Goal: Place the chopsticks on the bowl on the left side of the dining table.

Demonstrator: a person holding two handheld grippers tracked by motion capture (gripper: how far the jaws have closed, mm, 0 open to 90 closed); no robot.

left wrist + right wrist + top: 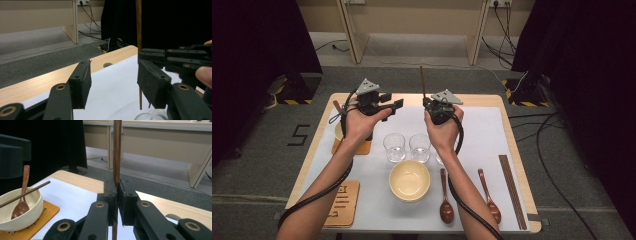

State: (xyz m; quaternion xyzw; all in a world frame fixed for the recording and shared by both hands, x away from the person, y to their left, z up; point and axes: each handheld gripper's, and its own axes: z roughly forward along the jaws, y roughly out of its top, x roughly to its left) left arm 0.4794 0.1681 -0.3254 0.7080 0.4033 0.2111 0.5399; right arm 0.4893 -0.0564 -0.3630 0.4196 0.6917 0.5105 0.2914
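Note:
A dark wooden chopstick (422, 82) stands upright over the back of the table, and my right gripper (428, 105) is shut on its lower part. In the right gripper view the chopstick (117, 150) rises straight up from between the pressed pads of this gripper (117, 187). My left gripper (393, 104) hovers just to the left, its jaws pointing toward the right one. In the left gripper view it (113, 77) stands open with nothing between the pads. There the chopstick (138, 25) stands beyond the right-hand jaw, beside the right gripper (175, 58).
On the white mat (492, 135) stand two glasses (394, 146), (419, 146) and an empty cream bowl (409, 180). Two wooden spoons (446, 197), (489, 195) and a chopstick pair (512, 190) lie to the right. A bowl (20, 207) holding a spoon and a chopstick sits on an orange coaster at the left.

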